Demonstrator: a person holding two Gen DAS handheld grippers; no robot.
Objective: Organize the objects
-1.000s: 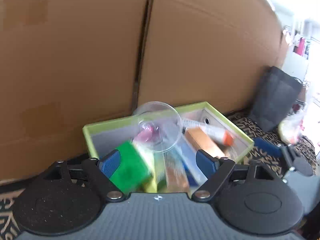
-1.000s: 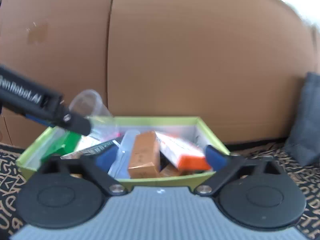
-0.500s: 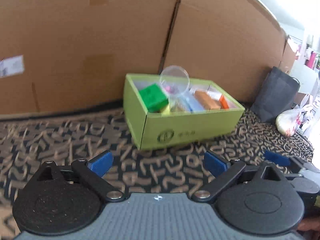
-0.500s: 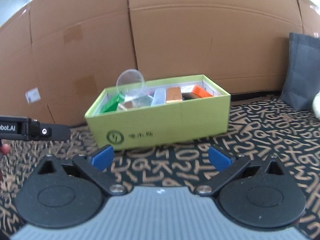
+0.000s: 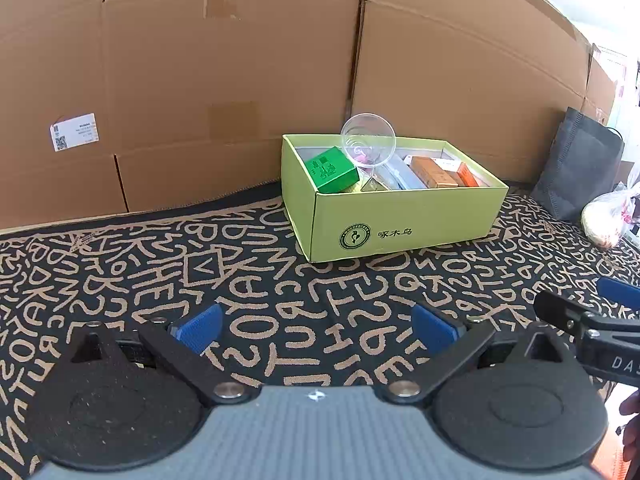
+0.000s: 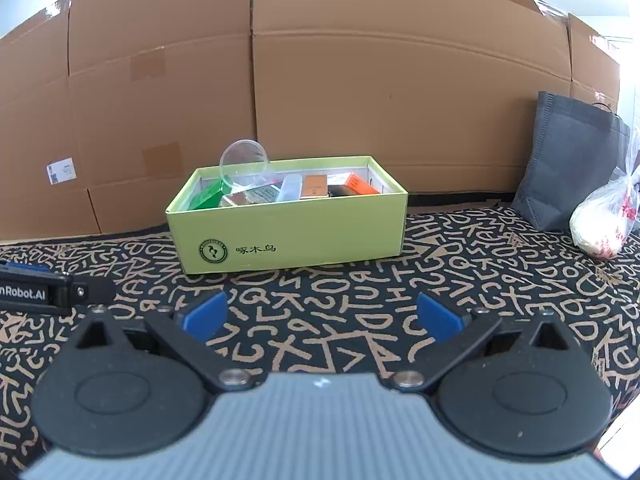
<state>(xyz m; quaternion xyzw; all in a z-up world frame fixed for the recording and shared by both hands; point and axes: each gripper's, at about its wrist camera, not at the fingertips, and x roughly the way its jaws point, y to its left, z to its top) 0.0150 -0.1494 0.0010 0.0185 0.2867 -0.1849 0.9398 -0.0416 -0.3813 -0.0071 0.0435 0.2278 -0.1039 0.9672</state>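
Both grippers have backed away from the green box (image 5: 400, 216), jaws empty.

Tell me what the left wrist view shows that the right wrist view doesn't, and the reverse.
Only the left wrist view: the right gripper entering at the right edge, and the box's short left side.
Only the right wrist view: the left gripper at the left edge, and the black item beside the orange carton.
Both: the green box, the clear cup tilted on its contents, the small green carton, the grey bag, the plastic bag, the cardboard wall, and open, empty jaws.
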